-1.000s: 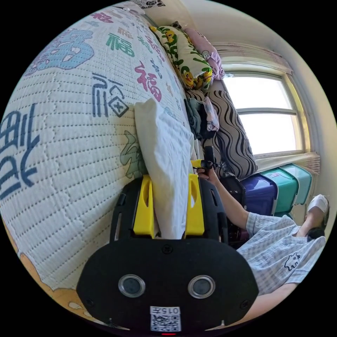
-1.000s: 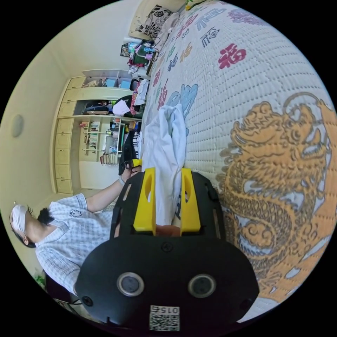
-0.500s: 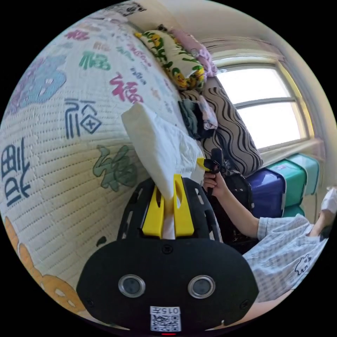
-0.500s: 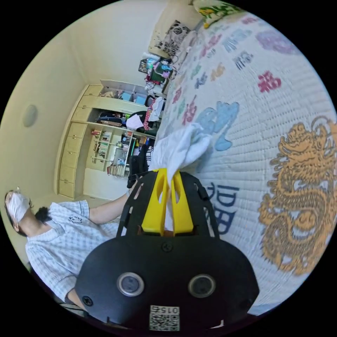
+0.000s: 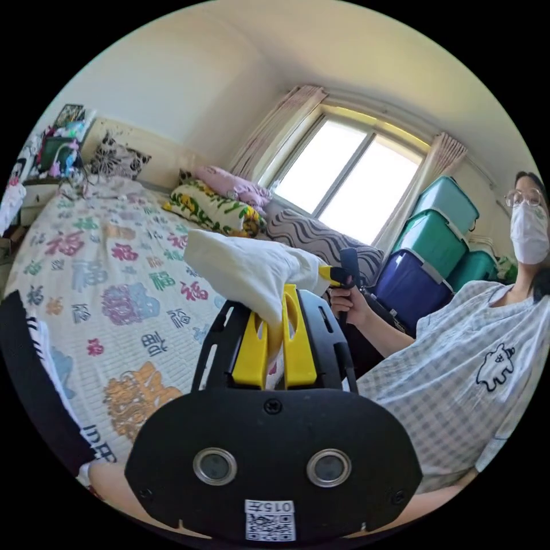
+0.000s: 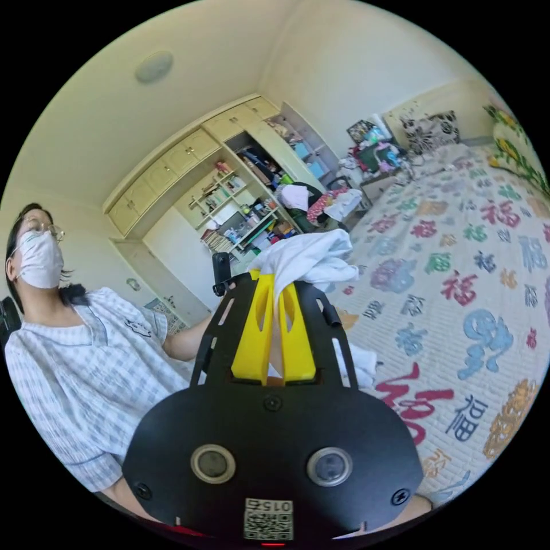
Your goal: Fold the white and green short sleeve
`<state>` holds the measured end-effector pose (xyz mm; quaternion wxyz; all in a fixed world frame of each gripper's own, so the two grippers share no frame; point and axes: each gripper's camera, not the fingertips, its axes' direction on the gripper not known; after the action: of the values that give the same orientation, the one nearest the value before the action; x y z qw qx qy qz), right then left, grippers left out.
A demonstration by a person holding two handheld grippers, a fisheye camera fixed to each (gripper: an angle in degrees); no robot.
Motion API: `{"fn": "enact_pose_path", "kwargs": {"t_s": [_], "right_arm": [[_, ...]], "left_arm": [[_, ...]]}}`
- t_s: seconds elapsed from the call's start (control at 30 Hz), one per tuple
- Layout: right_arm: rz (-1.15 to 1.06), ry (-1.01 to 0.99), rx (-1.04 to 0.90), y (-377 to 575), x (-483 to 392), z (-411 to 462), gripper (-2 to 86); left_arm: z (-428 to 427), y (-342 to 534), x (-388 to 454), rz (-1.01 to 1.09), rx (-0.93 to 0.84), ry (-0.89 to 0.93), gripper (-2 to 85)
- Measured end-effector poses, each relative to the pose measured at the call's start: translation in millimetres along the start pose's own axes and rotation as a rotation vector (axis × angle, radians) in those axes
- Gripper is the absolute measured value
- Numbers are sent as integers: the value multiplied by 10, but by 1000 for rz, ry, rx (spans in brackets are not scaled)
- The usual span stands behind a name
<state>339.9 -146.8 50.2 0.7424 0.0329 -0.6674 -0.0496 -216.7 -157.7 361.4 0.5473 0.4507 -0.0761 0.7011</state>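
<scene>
Shirt lifted between both grippers, above the bed.
The left gripper (image 5: pixel 274 298) and right gripper (image 6: pixel 276 295) are each pinching the white shirt (image 5: pixel 243 269), which is stretching sideways between them over the bed (image 5: pixel 114 275).

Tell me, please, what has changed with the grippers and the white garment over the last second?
Both grippers went from open around the white garment to shut on it: the left gripper and the right gripper each closed their yellow jaws on a bunch of fabric. The garment, which lay on the bed quilt, now hangs raised above it. The garment stays between both pairs of jaws throughout.
</scene>
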Motion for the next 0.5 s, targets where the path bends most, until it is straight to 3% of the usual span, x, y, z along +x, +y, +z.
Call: {"fn": "enact_pose_path", "kwargs": {"t_s": [0.27, 0.5], "right_arm": [[-158, -206, -111, -230, -450, 1817, -3], [-186, -267, -209, -477, -187, 3668, -4]], "left_arm": [[-1681, -296, 812, 48, 119, -240, 13], [-2703, -516, 451, -65, 199, -377, 14]]}}
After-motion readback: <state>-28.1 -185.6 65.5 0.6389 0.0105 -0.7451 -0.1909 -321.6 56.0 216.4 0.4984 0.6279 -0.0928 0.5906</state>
